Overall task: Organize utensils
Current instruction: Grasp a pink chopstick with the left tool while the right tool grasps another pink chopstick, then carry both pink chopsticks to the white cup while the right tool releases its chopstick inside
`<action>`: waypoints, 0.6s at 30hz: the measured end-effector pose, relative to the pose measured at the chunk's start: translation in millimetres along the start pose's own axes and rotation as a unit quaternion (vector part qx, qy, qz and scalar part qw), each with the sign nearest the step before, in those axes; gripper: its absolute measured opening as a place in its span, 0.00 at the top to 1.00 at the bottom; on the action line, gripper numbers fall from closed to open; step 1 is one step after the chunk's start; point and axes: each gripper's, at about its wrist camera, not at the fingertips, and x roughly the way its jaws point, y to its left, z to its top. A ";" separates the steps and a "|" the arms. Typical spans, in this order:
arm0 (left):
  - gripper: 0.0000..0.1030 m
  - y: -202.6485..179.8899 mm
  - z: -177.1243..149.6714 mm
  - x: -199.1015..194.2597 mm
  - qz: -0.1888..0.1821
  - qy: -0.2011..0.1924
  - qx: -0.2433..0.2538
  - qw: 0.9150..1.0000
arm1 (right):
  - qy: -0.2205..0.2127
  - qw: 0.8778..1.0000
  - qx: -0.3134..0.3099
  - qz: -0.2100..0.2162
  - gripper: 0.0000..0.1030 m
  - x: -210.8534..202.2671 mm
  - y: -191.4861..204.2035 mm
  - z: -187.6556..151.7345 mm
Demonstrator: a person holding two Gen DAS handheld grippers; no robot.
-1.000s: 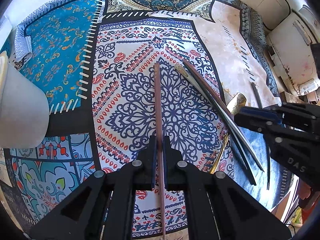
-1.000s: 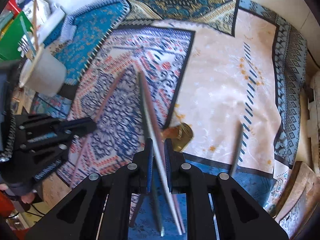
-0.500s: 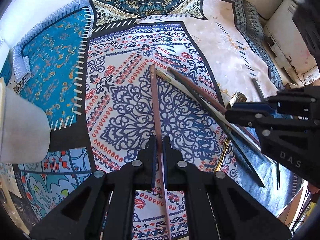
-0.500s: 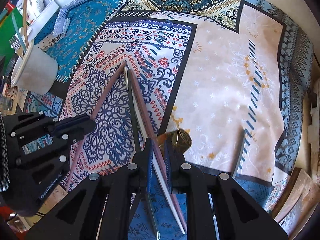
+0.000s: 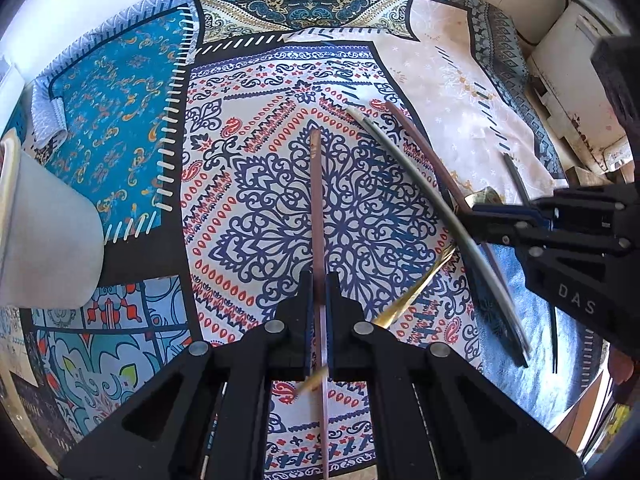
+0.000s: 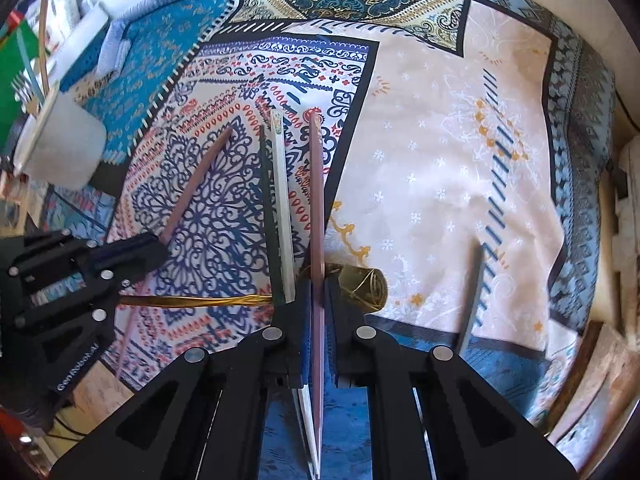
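Chopsticks on the patterned desk cloth, left gripper (image 5: 317, 292) clamped on one brown chopstick (image 5: 316, 200), right gripper (image 6: 318, 296) clamped on another brown chopstick (image 6: 316, 184), white cup (image 6: 60, 148) far left.

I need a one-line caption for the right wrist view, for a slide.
Right claw shut on a brown chopstick above a patterned cloth; left claw grips another beside a white cup.

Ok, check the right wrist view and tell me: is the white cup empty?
No: the white cup at the far left already holds utensils, with a fork and long sticks rising above its rim.
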 end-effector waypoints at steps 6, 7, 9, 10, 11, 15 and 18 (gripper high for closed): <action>0.97 14.1 -8.5 -11.9 -0.001 -0.004 -0.017 1.000 | -0.020 0.999 0.032 0.006 0.94 -15.9 -14.9 -12.3; 0.97 17.1 -9.6 -16.0 -0.003 -0.007 -0.020 1.000 | -0.027 0.999 0.038 0.009 0.94 -21.2 -17.4 -13.9; 0.97 22.6 -10.0 -24.4 -0.006 -0.017 -0.027 0.999 | -0.041 0.998 0.045 0.011 0.94 -34.6 -25.2 -15.6; 0.97 25.7 -11.3 -29.8 -0.007 -0.022 -0.030 0.999 | -0.050 0.997 0.049 0.012 0.94 -41.8 -26.3 -16.7; 0.97 28.1 -11.9 -35.0 -0.008 -0.027 -0.033 0.999 | -0.059 0.997 0.052 0.011 0.94 -48.3 -26.2 -17.6; 0.97 40.8 -15.1 -61.3 -0.013 -0.053 -0.046 0.997 | -0.091 0.994 0.059 0.012 0.94 -69.9 -22.7 -18.0; 0.97 46.2 -14.8 -81.4 -0.012 -0.076 -0.050 0.996 | -0.118 0.991 0.061 0.013 0.94 -90.0 -19.0 -19.9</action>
